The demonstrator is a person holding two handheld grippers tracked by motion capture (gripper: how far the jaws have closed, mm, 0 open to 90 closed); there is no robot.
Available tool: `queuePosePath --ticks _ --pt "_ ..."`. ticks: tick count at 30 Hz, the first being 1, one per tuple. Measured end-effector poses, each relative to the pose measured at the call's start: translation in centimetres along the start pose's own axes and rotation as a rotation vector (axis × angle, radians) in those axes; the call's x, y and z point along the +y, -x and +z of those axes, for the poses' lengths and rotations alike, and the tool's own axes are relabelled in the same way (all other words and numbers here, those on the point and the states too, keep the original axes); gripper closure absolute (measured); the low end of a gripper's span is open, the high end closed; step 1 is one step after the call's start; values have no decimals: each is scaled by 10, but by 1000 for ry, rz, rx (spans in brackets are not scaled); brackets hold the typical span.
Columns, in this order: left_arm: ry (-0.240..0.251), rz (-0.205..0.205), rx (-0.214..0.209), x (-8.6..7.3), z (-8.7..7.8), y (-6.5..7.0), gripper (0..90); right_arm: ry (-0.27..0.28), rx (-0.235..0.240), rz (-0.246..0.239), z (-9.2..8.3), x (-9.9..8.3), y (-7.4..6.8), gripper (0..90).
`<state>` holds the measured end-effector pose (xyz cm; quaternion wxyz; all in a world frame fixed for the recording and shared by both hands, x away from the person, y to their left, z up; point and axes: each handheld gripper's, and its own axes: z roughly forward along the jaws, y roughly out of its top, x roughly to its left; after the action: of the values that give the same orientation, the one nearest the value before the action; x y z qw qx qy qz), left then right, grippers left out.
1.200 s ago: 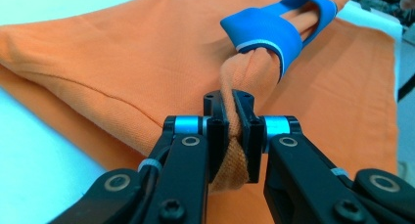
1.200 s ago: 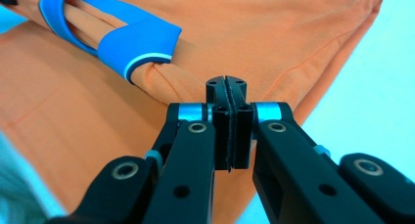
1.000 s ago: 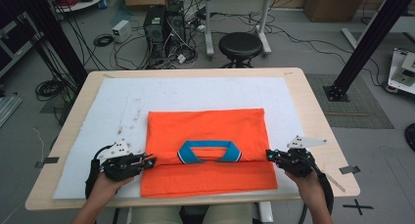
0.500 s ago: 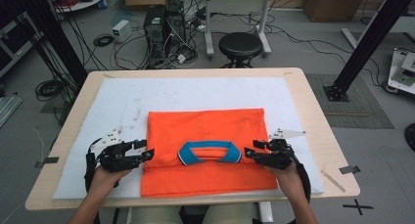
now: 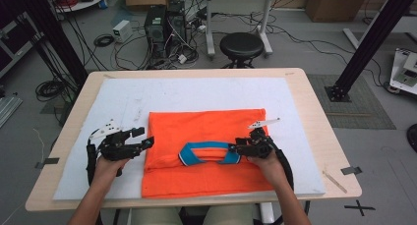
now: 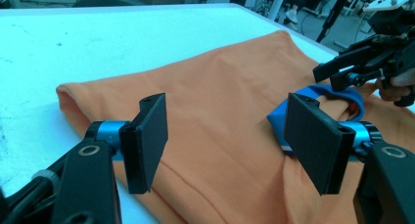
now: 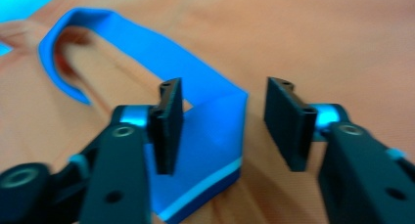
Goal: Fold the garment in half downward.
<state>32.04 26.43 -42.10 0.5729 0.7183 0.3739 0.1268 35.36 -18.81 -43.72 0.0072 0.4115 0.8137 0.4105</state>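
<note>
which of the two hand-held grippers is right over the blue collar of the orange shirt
The right hand-held gripper: its open jaws straddle the blue collar at that end. The left hand-held gripper hovers open at the orange shirt's side edge, away from the collar.

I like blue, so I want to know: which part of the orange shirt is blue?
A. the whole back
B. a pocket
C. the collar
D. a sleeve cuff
C: the collar is a blue band looping across the middle of the folded orange shirt; the right gripper is at its end, jaws apart.
</note>
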Motion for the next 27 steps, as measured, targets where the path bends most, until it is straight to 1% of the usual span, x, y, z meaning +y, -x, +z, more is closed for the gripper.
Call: queuePosePath --ticks 1,2,3,4,5,6,9,11,13,15,16,17,18,19,20,21,22,24,25,26,27 --pt "-4 1 4 0 0 0 334 -10 12 2 1 0 0 580" --pt "-5 -1 4 -1 0 -1 334 -19 31 -20 0 -2 -2 707" --pt "-4 -3 5 -1 -1 -1 334 -16 34 -42 -1 -3 -3 775" --pt "-3 -4 8 0 -1 -1 334 -16 34 -42 -1 -3 -3 775" --pt "0 -5 7 0 -2 0 335 -5 27 -67 -3 -4 -5 832" --pt "-1 -5 5 0 -2 0 335 17 27 -97 -6 -5 -7 849" --pt "-4 -4 5 0 -3 1 336 75 35 -152 -17 -10 -11 856" --pt "-7 -6 6 0 -3 1 336 125 61 -209 -26 -15 -15 855" --pt "-9 -10 6 0 -3 1 336 140 88 -235 -31 -19 -17 854" --pt "-12 -12 5 -1 -3 2 336 141 110 -257 -36 -24 -19 852" --pt "-12 -15 4 -1 -4 3 336 141 136 -270 -38 -27 -21 850" --pt "-15 -13 3 -2 -4 3 336 139 147 -277 -39 -29 -21 847" --pt "-18 -12 3 -2 -4 4 336 132 162 -282 -40 -31 -22 839" --pt "-20 -13 -2 -3 -4 5 336 118 192 -277 -42 -35 -23 773" --pt "-24 -7 -4 -3 -5 6 336 118 192 -277 -42 -35 -23 773" --pt "-25 -8 -5 -4 -5 7 337 118 202 -223 -44 -37 -21 676" --pt "-26 -4 -6 -4 -6 8 337 118 202 -223 -44 -37 -21 676" --pt "-26 0 -10 -4 -7 10 337 159 189 -168 -47 -36 -22 568" --pt "-24 -1 -10 -4 -8 11 337 175 171 -147 -48 -34 -23 541" --pt "-22 2 -9 -4 -8 11 337 179 145 -134 -47 -29 -26 534" --pt "-25 -1 -13 -4 -8 11 337 181 125 -127 -44 -25 -28 464"
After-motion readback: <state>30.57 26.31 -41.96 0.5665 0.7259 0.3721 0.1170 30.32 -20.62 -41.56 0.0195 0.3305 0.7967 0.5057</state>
